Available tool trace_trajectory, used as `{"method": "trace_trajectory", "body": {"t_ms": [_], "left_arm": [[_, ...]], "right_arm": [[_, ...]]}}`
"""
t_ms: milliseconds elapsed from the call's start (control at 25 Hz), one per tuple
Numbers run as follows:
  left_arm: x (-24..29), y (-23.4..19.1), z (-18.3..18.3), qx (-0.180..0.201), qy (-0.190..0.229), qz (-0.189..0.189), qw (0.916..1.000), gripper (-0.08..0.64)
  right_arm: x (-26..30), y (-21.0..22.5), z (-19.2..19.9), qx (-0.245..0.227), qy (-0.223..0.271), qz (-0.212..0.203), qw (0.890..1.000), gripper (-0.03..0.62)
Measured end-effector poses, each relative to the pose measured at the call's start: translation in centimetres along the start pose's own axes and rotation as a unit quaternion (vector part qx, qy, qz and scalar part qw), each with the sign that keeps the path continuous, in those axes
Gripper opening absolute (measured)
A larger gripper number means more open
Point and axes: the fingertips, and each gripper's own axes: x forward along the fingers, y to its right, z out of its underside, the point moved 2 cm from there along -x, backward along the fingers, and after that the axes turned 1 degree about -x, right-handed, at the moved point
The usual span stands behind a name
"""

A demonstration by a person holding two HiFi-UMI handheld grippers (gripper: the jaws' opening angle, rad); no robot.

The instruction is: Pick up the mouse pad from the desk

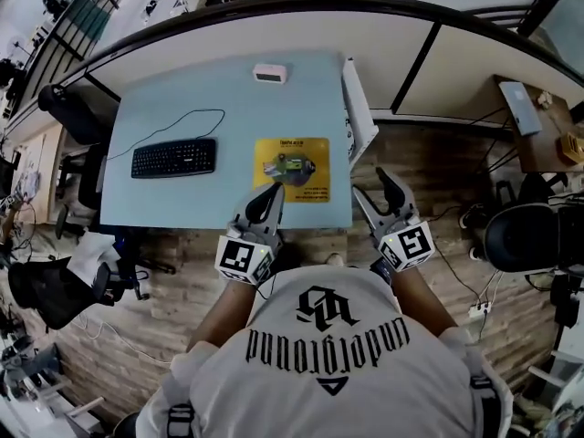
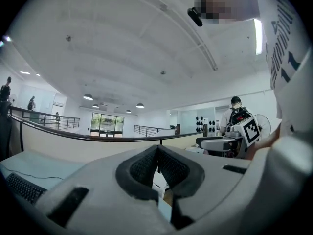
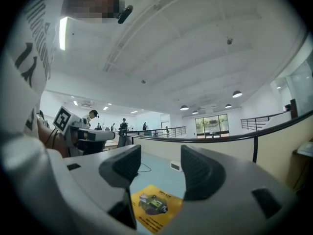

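Keyboard lies left of the mouse pad, left gripper closed seemingly over its edge, right gripper apart.

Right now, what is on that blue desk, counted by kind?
Black keyboard: 1
Yellow mouse pad: 1
Small white box: 1
Thin white panel at the right edge: 1
Total: 4
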Motion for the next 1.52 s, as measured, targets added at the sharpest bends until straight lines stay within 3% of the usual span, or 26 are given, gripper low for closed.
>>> {"method": "trace_trajectory", "body": {"t_ms": [560, 920, 1200, 1520], "left_arm": [[1.4, -12.6, -1.9, 0.000, 0.002, 0.086, 0.9963, 0.008], [0.3, -18.1, -1.6, 0.010, -0.010, 0.133, 0.9910, 0.008], [-0.4, -21.3, -0.5, -0.009, -0.019, 0.148, 0.9888, 0.008], [-0.1, -22.0, 2.0, -0.014, -0.043, 0.159, 0.9862, 0.008]], "right_arm": [[10.7, -5.1, -1.7, -0.013, -0.003, 0.070, 0.997, 0.245], [14.8, -8.6, 0.1, 0.005, -0.028, 0.117, 0.993, 0.250], [16.7, -10.5, 1.1, 0.002, -0.053, 0.135, 0.989, 0.259], [17.1, -10.6, 3.4, 0.008, -0.092, 0.153, 0.984, 0.279]]}}
